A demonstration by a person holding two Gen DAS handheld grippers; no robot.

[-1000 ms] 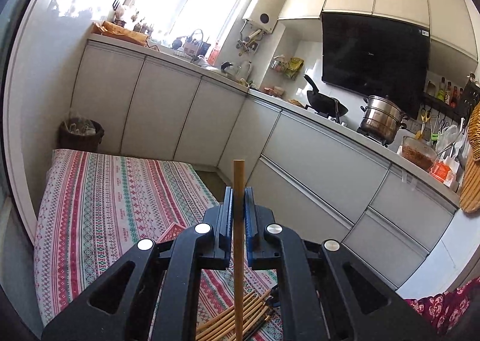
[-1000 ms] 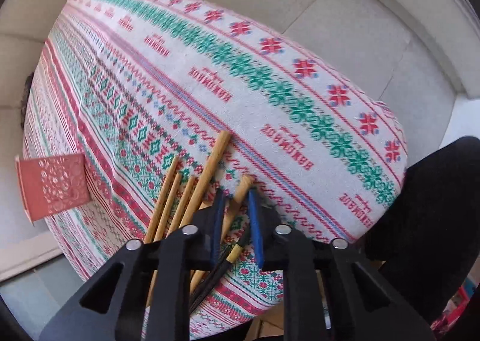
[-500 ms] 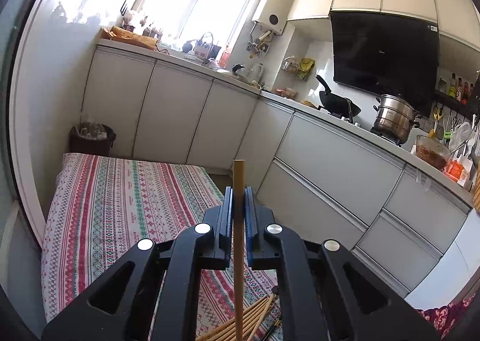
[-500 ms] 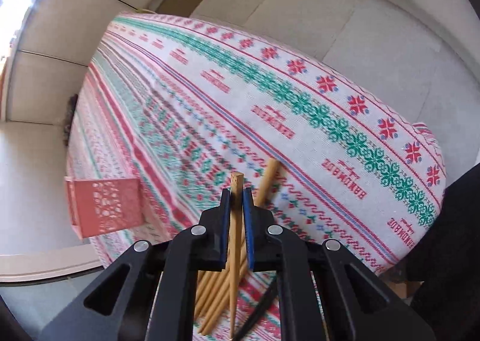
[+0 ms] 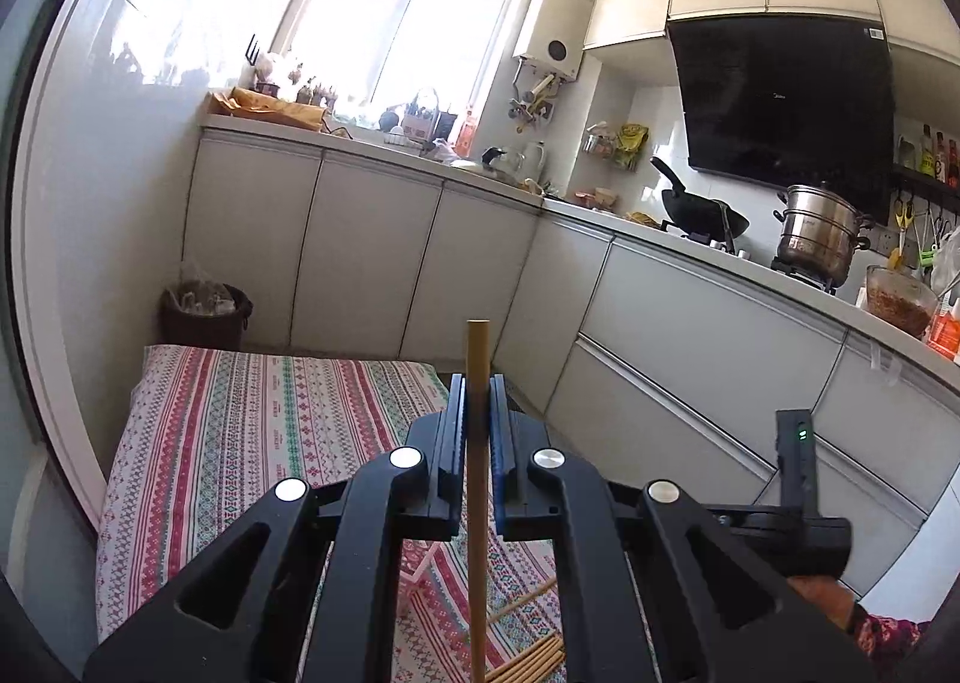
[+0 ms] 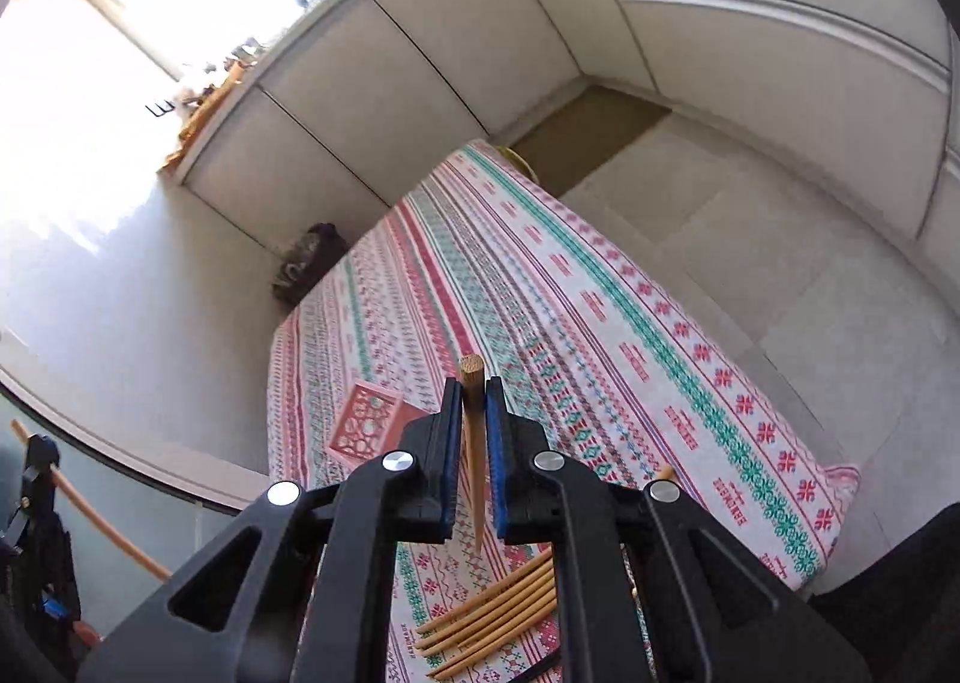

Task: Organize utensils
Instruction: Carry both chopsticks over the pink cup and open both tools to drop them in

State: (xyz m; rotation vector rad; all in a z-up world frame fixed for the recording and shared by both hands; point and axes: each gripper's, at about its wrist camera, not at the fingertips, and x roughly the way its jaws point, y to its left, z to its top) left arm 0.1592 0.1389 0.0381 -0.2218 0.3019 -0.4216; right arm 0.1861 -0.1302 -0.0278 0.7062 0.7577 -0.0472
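Note:
My left gripper point(image 5: 478, 392) is shut on a wooden chopstick point(image 5: 478, 479) that stands upright between the pads, held above the table. My right gripper point(image 6: 474, 398) is shut on another wooden chopstick point(image 6: 472, 443), lifted off the cloth. Several more wooden chopsticks point(image 6: 498, 605) lie in a loose pile on the patterned tablecloth point(image 6: 540, 287) below the right gripper; part of the pile point(image 5: 534, 662) shows under the left gripper. A pink perforated holder point(image 6: 366, 425) lies on the cloth to the left of the right gripper.
Grey kitchen cabinets point(image 5: 360, 257) run behind and right of the table. A dark waste bin point(image 5: 204, 317) stands at the table's far left corner. A wok point(image 5: 702, 212) and steel pot point(image 5: 819, 236) sit on the counter.
My right gripper closed on a chopstick from the pile and lifted it up, tilting away from the table. My left gripper kept its chopstick and rose slightly.

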